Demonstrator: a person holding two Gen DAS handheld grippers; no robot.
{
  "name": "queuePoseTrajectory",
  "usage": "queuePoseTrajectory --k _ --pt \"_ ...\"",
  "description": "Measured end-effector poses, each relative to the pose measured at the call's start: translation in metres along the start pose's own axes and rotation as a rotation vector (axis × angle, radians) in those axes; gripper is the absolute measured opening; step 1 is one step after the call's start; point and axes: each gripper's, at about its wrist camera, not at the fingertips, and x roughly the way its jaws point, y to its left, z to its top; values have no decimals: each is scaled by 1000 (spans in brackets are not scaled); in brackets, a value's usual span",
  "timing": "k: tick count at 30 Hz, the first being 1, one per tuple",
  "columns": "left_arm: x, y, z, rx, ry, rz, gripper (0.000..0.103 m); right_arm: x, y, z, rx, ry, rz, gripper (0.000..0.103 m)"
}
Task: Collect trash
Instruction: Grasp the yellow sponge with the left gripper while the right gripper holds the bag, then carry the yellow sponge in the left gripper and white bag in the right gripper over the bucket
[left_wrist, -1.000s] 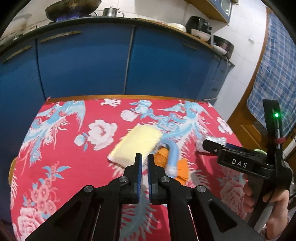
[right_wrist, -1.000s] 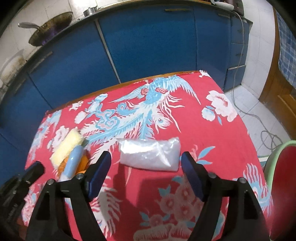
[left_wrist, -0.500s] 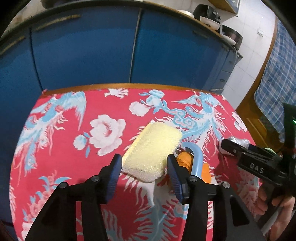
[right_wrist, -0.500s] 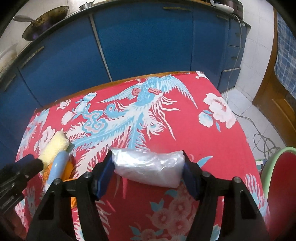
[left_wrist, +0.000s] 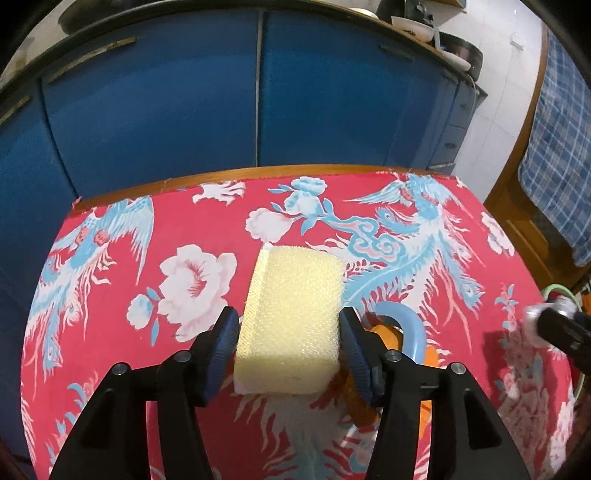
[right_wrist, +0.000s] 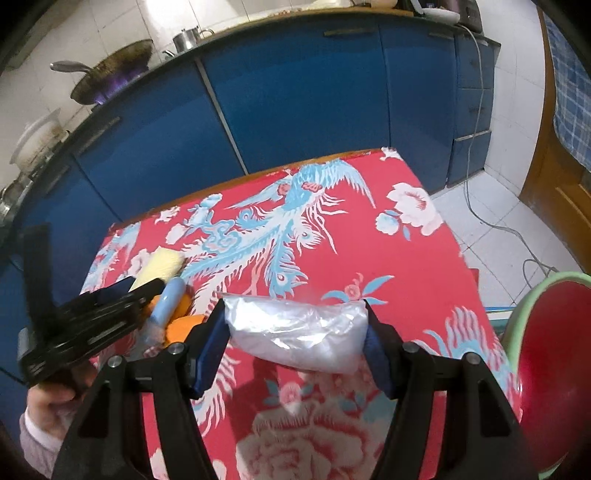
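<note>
A row of blue cabinets (left_wrist: 166, 122) is seen along the far side, behind a worktop (left_wrist: 280, 170) covered by a red cloth (left_wrist: 122, 236) printed with flowers and birds. At the right edge, beside the worktop, a red bin (right_wrist: 557, 354) with a green rim is seen.

The left gripper (left_wrist: 289, 347) is held low over the near middle of the worktop. Its fingers (left_wrist: 221, 343) are spread apart, and a yellow sponge (left_wrist: 291, 317) lies between them on the cloth, its near half flanked by both pads; whether the pads touch its sides cannot be told. Just right of the sponge, an orange object with a pale blue handle (left_wrist: 412, 332) is partly hidden behind the right finger.

The right gripper (right_wrist: 295, 339) is at the near right of the worktop. A clear plastic bag (right_wrist: 295, 332) is clamped between its fingers (right_wrist: 210, 343), both pads pressed against the ends of the bag.
</note>
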Motion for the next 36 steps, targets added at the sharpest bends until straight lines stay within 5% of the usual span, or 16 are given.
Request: queuePoseTrajectory --k 9,24,36 --pt "1 -4 -3 -7 -17 -10 43 -29 -14 -14 34 -25 35 68" --pt "-68 -11 -18 -47 -111 -35 42 -67 -32 -37 68 -74 46 68" --pt "-117 -47 -36 -18 -151 -125 43 -107 -51 -55 103 -124 20 68"
